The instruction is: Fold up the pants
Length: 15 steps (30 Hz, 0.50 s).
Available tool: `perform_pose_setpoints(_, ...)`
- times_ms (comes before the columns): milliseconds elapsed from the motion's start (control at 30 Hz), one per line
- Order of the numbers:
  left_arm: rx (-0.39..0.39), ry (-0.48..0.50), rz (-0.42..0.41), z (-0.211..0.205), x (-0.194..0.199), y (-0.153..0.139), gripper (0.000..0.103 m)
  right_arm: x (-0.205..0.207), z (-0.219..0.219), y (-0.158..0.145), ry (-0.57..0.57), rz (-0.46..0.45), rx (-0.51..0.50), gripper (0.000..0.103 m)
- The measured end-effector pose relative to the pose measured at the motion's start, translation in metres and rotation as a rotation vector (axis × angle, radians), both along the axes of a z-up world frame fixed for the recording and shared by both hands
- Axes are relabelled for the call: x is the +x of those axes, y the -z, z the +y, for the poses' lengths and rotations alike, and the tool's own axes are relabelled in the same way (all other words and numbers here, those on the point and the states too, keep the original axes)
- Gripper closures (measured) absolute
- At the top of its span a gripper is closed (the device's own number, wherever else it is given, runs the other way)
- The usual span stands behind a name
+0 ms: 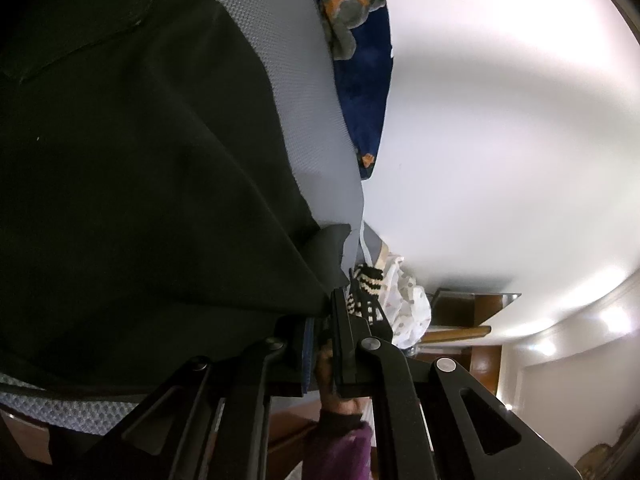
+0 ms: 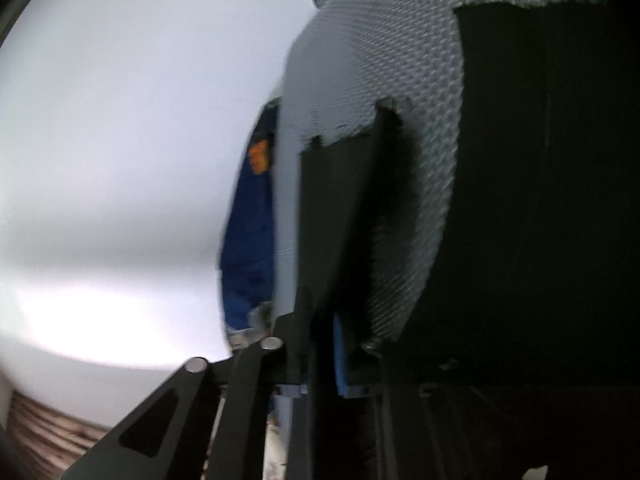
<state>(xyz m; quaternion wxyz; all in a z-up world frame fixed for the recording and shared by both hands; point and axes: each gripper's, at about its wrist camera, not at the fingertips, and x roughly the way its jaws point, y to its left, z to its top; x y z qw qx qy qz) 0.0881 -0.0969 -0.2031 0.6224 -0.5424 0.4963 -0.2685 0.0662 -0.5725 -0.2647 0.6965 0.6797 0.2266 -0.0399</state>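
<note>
Now you are mid-fold: your left gripper (image 1: pixel 326 320) is clamped on a corner of the dark, matte fabric pants (image 1: pixel 140 160), and your right gripper (image 2: pixel 320 320) is clenched on another dark edge. The pants lie draped over the grey honeycomb-textured mattress (image 1: pixel 304 92), mostly flat with soft creases. Next, I judge, you must carry both edges across together, keeping them level.

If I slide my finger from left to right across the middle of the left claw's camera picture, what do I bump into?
Black pants → grey mesh mattress → blue patterned cloth → white wall.
</note>
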Motion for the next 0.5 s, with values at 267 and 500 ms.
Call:
perform_pose_setpoints(267,0.042,0.041,-0.016,-0.001,0.001,-0.004,0.096,-0.065,-0.004,-0.052,-0.016,-0.031,-0.140,0.098)
perform_pose_setpoints(500,0.087,0.137,-0.019,0.002,-0.015,0.004,0.095,-0.154,0.000,-0.055,-0.039,0.059,-0.196,0.098)
